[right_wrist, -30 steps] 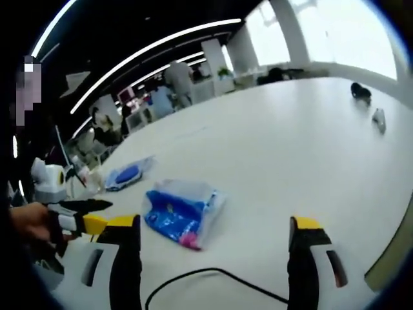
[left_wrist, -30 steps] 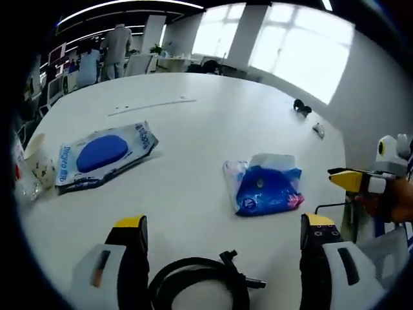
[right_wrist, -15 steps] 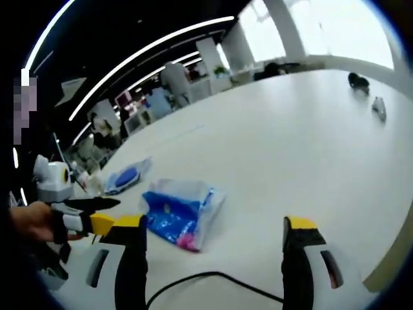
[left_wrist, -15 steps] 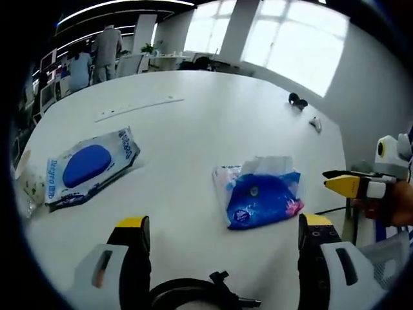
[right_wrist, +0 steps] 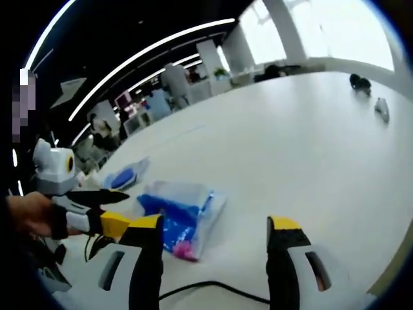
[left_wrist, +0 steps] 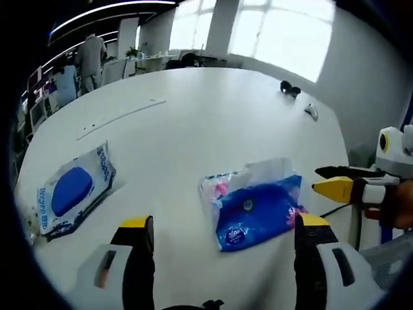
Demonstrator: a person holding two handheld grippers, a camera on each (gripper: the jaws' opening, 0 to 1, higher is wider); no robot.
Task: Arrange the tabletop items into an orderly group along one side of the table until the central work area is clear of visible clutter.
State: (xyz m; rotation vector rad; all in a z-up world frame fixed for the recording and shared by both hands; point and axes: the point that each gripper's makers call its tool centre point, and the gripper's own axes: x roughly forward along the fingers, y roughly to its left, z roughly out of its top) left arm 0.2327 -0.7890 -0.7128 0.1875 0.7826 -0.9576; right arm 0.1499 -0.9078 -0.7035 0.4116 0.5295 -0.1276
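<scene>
A broad white table point(left_wrist: 213, 123) fills the middle of both views, running far toward bright windows. In the left gripper view, people stand among desks at the far left beyond the table's edge.

A blue tissue pack point(left_wrist: 255, 205) with a white, crumpled open top lies on the table near the camera, just beyond and between the left hand-held gripper's point(left_wrist: 222, 226) two yellow-tipped jaws, nearer the right one. Those jaws stand spread wide apart and touch nothing. In the right gripper view the same pack lies left of centre, partly behind the left jaw of the right hand-held gripper point(right_wrist: 216, 227), whose jaws are likewise spread wide with nothing between them.

A flat wet-wipe pack point(left_wrist: 72, 191) with a blue oval lid lies at the near left of the table in the left gripper view, well apart from the tissue pack. In the right gripper view it sits farther back to the left.

In the left gripper view, the right hand-held gripper enters from the right edge, held in a hand point(left_wrist: 395, 208), its yellow tip just beside the tissue pack's right side.

A black cable point(right_wrist: 213, 289) curves across the near table in the right gripper view.

Two small things rest at the far right of the table: a dark object point(left_wrist: 288, 89) and a small grey object point(left_wrist: 311, 112) near it; what they are is too small to tell.
</scene>
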